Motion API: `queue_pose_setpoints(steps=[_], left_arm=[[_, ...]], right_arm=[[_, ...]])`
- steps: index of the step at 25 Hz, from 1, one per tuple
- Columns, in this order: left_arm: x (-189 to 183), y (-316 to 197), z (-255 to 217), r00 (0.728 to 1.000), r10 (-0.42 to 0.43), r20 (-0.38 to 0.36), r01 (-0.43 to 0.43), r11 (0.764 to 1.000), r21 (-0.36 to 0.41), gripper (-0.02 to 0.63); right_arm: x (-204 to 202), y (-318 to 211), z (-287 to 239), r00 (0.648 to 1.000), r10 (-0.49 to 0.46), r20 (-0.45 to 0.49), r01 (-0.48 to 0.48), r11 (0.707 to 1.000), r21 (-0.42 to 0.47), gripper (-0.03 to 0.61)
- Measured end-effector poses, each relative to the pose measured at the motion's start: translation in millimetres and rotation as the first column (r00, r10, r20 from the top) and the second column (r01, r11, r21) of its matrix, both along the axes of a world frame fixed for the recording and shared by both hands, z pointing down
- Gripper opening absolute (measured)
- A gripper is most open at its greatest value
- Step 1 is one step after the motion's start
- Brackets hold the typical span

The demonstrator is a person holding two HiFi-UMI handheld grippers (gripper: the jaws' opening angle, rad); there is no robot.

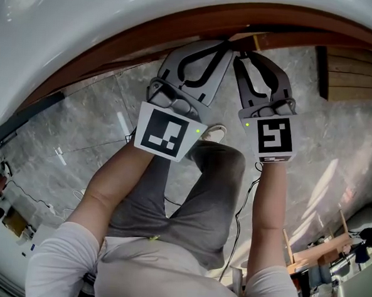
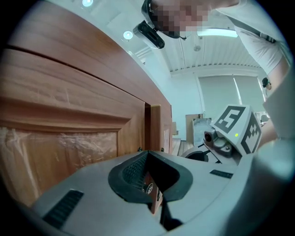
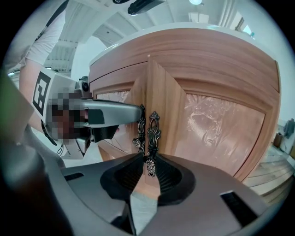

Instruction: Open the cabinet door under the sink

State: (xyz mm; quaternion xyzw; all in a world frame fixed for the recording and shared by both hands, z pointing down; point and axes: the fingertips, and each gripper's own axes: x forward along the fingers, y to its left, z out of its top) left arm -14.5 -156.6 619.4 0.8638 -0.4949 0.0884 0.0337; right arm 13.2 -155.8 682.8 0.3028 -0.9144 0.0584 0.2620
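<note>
- Reddish-brown wood makes up the cabinet (image 1: 149, 34), which sits directly under the white sink (image 1: 87, 13) and above the grey stone floor (image 1: 100, 108)
- Its two doors meet right in front of me. Each is a framed panel, and the inset of the right door (image 3: 216, 124) is covered in crinkled clear film, as is that of the left door (image 2: 69, 143)
- Two dark, ornate metal handles stand upright side by side at the meeting edges
- My left gripper (image 2: 154, 182) has its jaws clenched on the left handle (image 2: 149, 188)
- My right gripper (image 3: 148, 168) has its jaws pinched on the lower end of the right handle (image 3: 153, 131)
- The meeting edges seem to stand slightly forward of the frame, so I judge both doors already a little ajar
- I expect the doors to be stiff and fairly heavy, swinging on hinges at their outer edges
- The handles are the only sensible hold: thin, hard metal that is probably slick, though the scrollwork should give the jaws some bite
- I judge that pulling along each door's arc, not straight back, will keep the jaws from sliding off the narrow lower ends
</note>
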Motion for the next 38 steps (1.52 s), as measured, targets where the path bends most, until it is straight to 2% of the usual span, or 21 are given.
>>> queue_pose_setpoints(steps=[15,18,21,32,38], left_arm=[[16,-4,13,0.999,-0.051,-0.018,0.051,0.998,-0.03,0.008],[16,-4,17,0.999,-0.039,0.023,0.039,0.999,-0.021,0.008],[18,-5,19,0.999,-0.035,0.032,0.036,0.999,-0.016,0.008],[32,-8,22,0.996,0.077,0.04,-0.077,0.997,-0.008,0.006],[48,-2,21,0.992,0.126,0.024,-0.126,0.992,-0.015,0.006]], right_arm=[[13,12,2,0.999,-0.04,0.007,0.04,0.999,0.025,0.094],[13,13,3,0.999,-0.048,0.009,0.048,0.998,0.038,0.095],[16,13,3,0.998,-0.065,0.003,0.065,0.997,0.049,0.094],[28,20,-2,0.996,-0.083,0.039,0.08,0.995,0.056,0.095],[41,33,0,0.997,-0.034,0.064,0.033,0.999,0.02,0.095]])
